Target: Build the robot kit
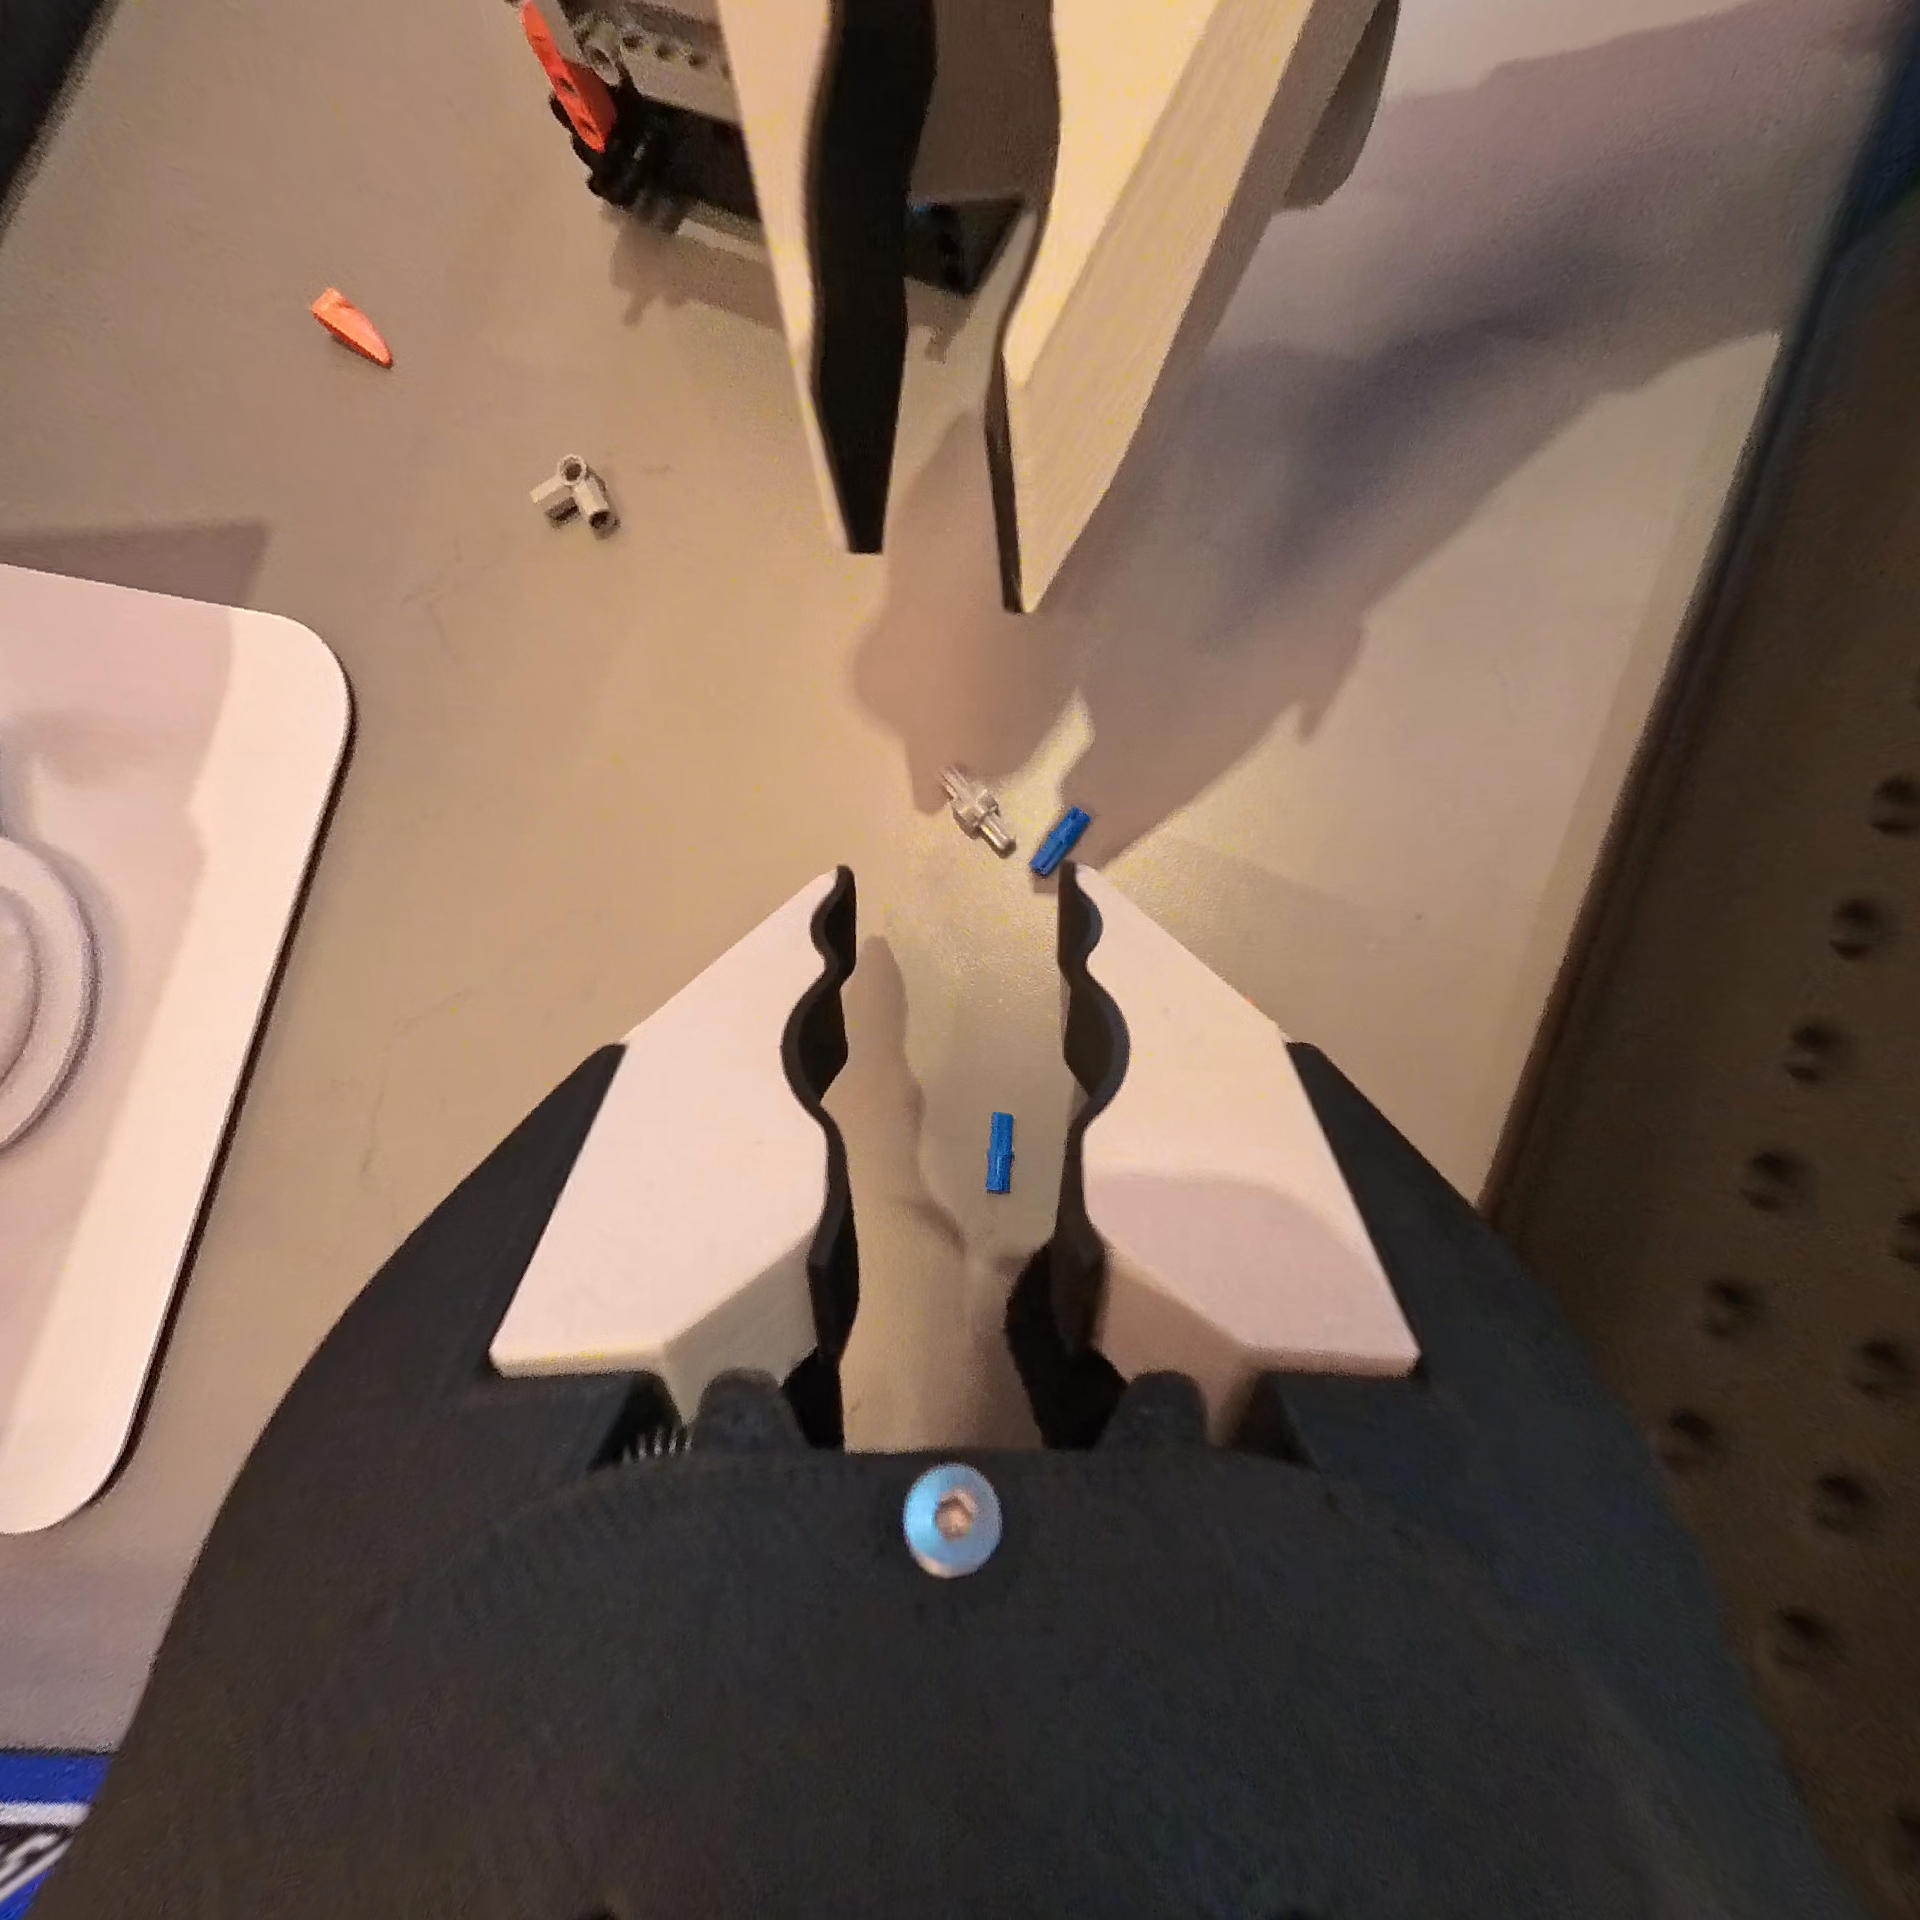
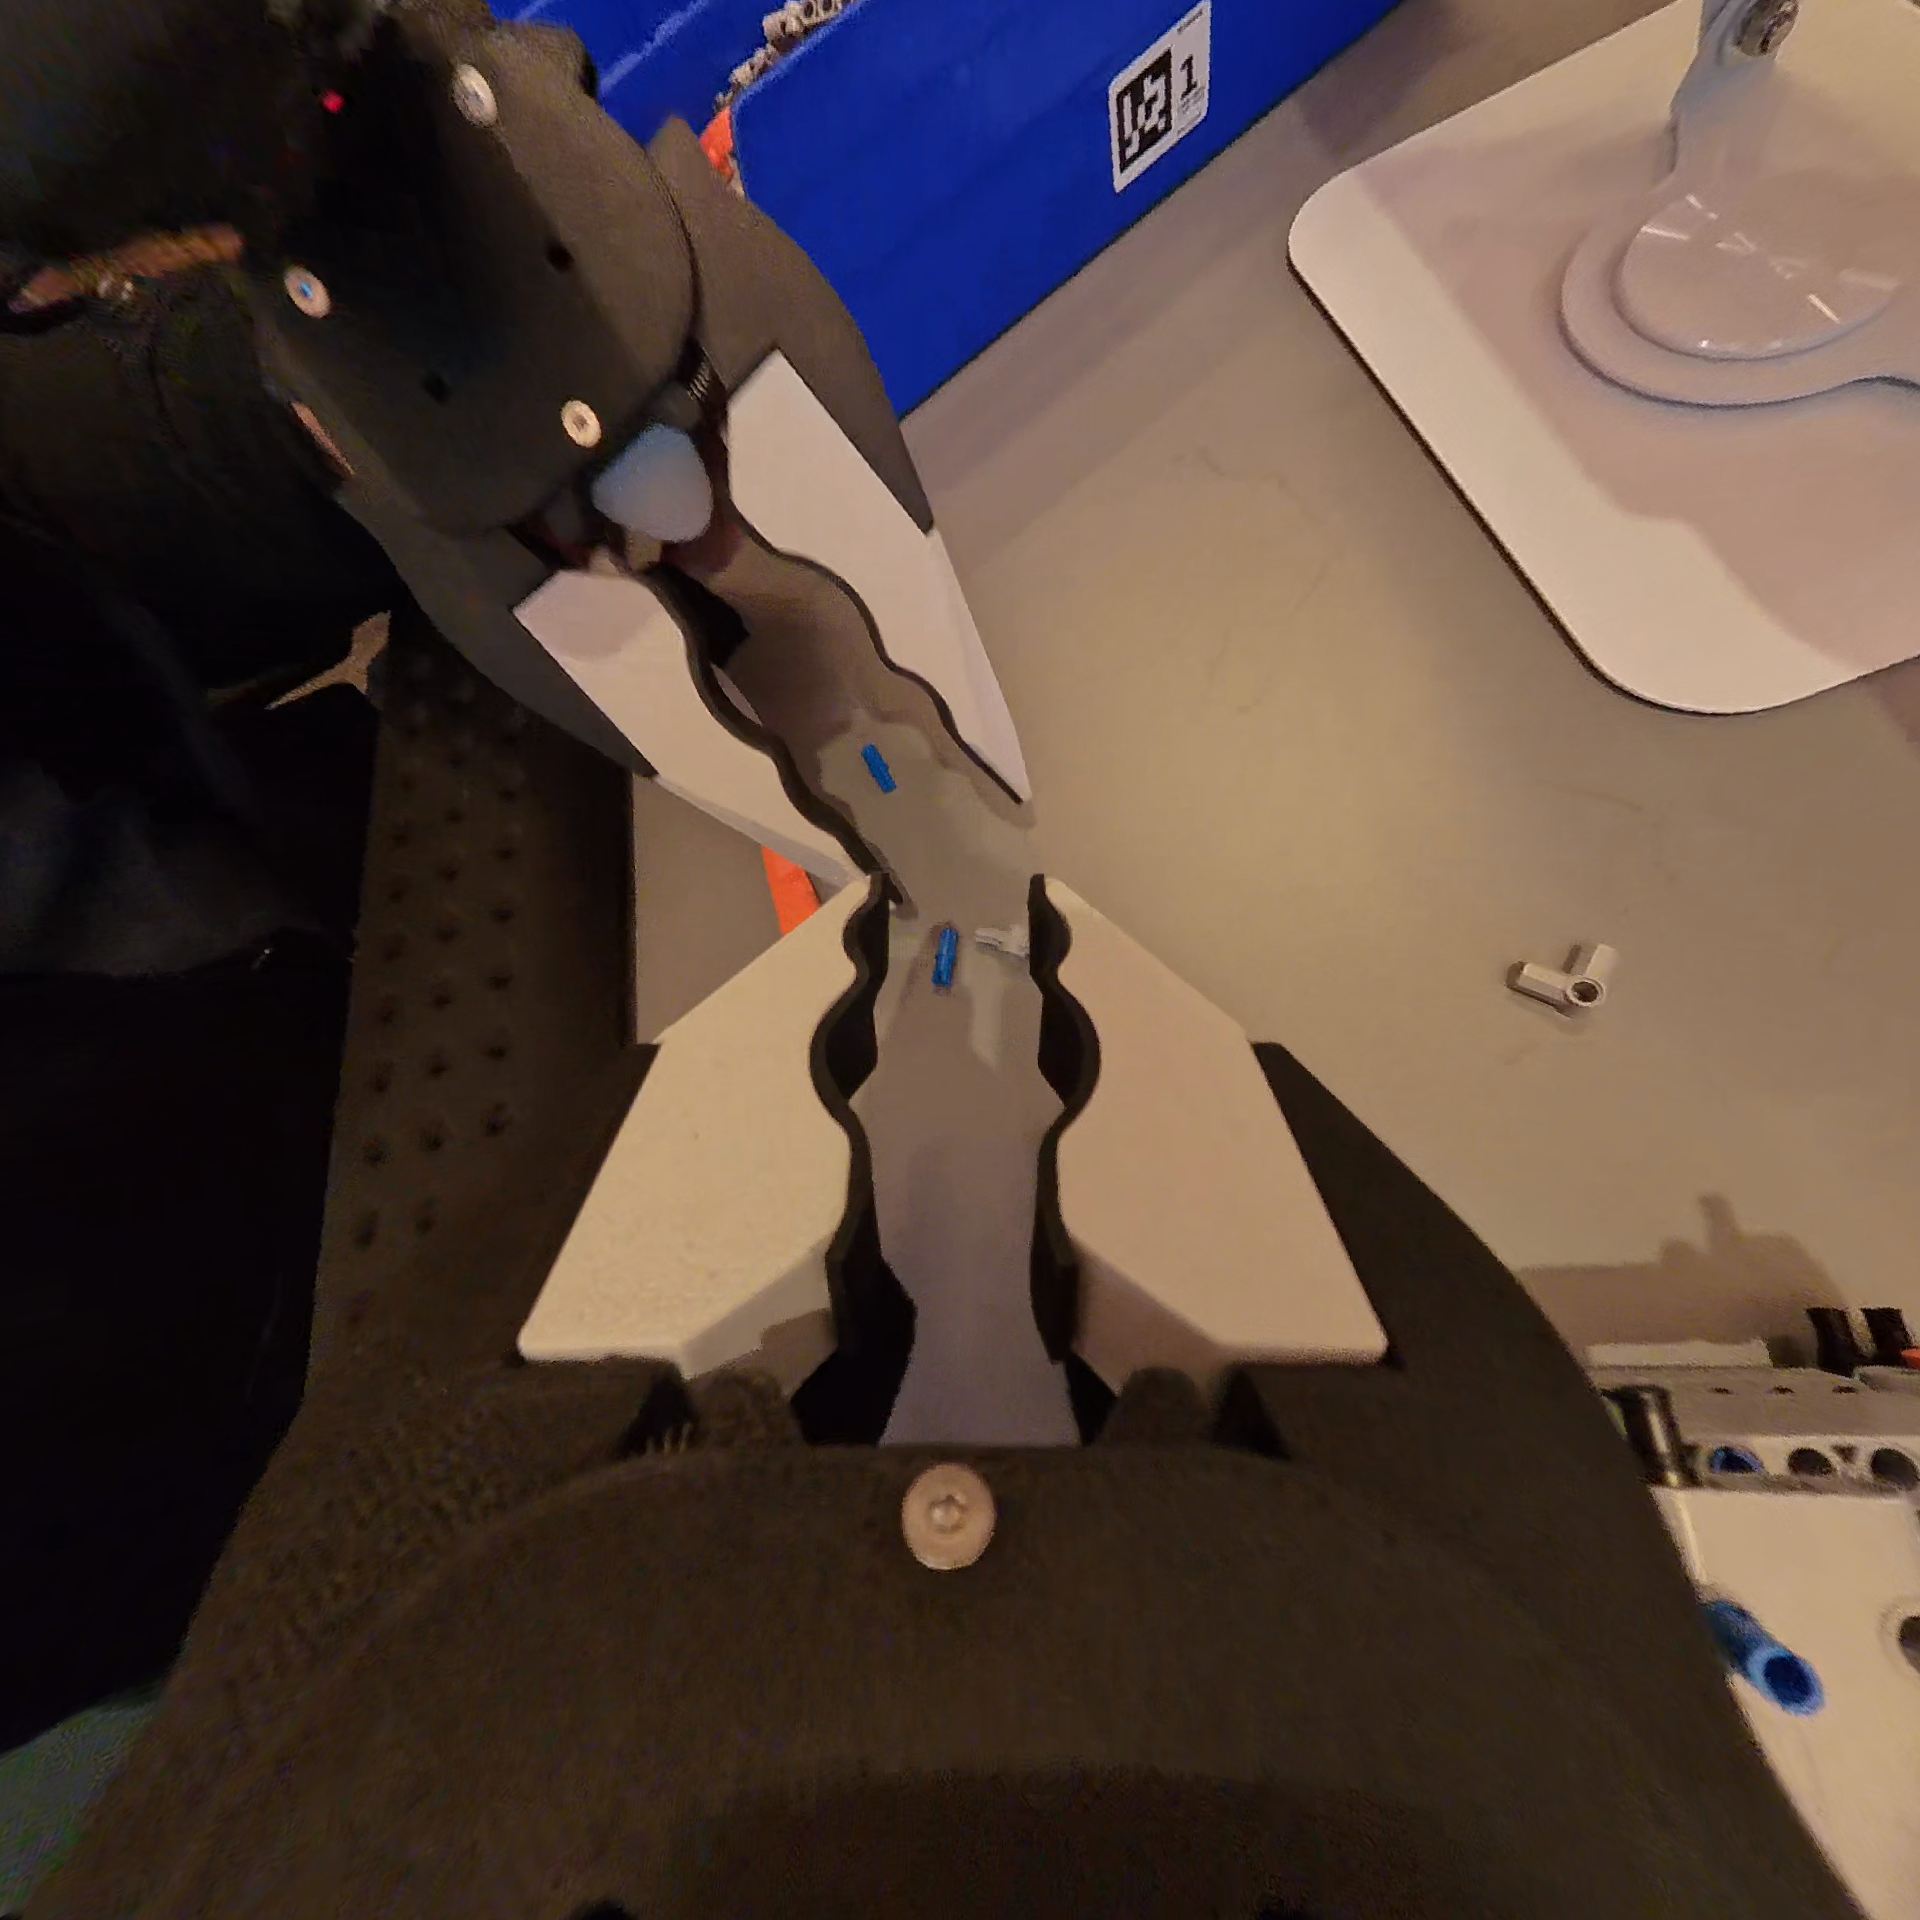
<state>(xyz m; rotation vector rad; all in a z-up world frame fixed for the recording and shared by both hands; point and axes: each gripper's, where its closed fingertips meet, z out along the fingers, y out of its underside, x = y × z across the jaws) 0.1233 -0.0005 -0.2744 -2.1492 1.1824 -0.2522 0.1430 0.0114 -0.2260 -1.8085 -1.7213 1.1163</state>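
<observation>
My left gripper (image 1: 958,878) is open and empty, low over the grey table (image 1: 623,727). One small blue pin (image 1: 1000,1153) lies on the table between its fingers. A second blue pin (image 1: 1060,840) and a small grey pin (image 1: 977,810) lie just past its right fingertip. My right gripper (image 1: 935,577) comes in from the opposite side, tip to tip with the left. In the right wrist view my right gripper (image 2: 958,888) is open and empty, with the second blue pin (image 2: 943,956) and the grey pin (image 2: 1003,938) between its fingertips. The left gripper (image 2: 951,836) straddles the first blue pin (image 2: 878,769).
A grey angled connector (image 1: 575,497) (image 2: 1564,977) and an orange wedge piece (image 1: 353,327) lie loose on the table. A white stand base (image 1: 156,987) (image 2: 1558,468) sits nearby. A part-built brick model (image 1: 644,104) (image 2: 1766,1455), a blue box (image 2: 987,156) and a dark perforated board (image 1: 1766,1143) border the area. Spacing between my two grippers at the tips: around 6 cm. The grey angled connector (image 2: 1564,977) is about 12 cm from both grippers' fingertips. It turns up in the left wrist view (image 1: 575,487) as well.
</observation>
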